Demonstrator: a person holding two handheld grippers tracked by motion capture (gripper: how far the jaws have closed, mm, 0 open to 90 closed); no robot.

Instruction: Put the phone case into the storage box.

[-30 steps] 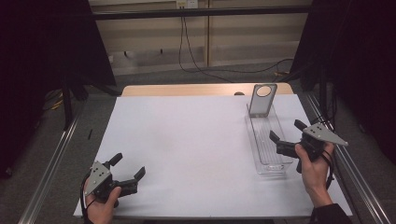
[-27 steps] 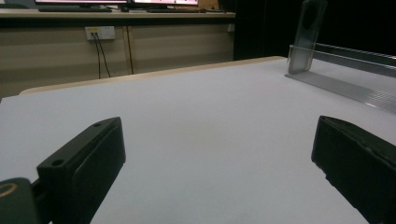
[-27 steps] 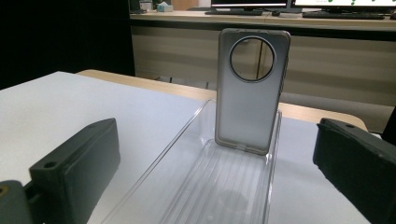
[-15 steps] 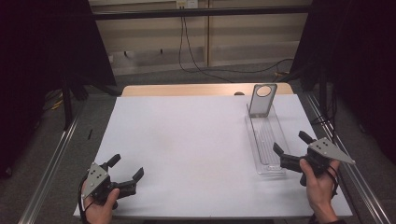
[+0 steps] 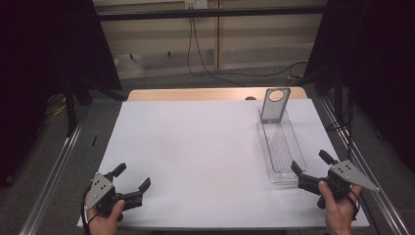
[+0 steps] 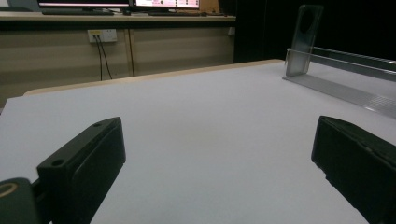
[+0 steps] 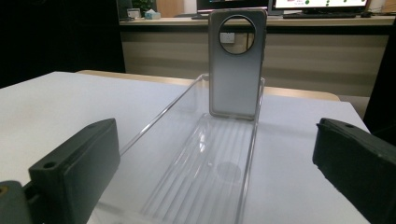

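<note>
Here, in the high view, the left gripper point(image 5: 132, 179) sits at the lower left of the frame, held in a hand point(image 5: 103, 219) over the near corner of the white table point(image 5: 195, 156), its jaws spread wide with nothing between them. The right gripper point(image 5: 311, 164) is at the lower right, held in the other hand point(image 5: 337, 209), jaws likewise spread and empty, its tips just beside the near end of a clear plastic tray point(image 5: 280, 147). The tray lies lengthwise in the right half of the frame, and a grey phone case point(image 5: 274, 105) with a round hole near its top stands upright at the tray's far end. In the right gripper view the tray point(image 7: 205, 172) runs up the middle between the two black jaws, ribbed along its floor, with the phone case point(image 7: 236, 79) standing at the upper centre. In the left gripper view the phone case point(image 6: 303, 39) appears at the upper right, well apart from the jaws, with bare table point(image 6: 196, 121) between them.
</note>
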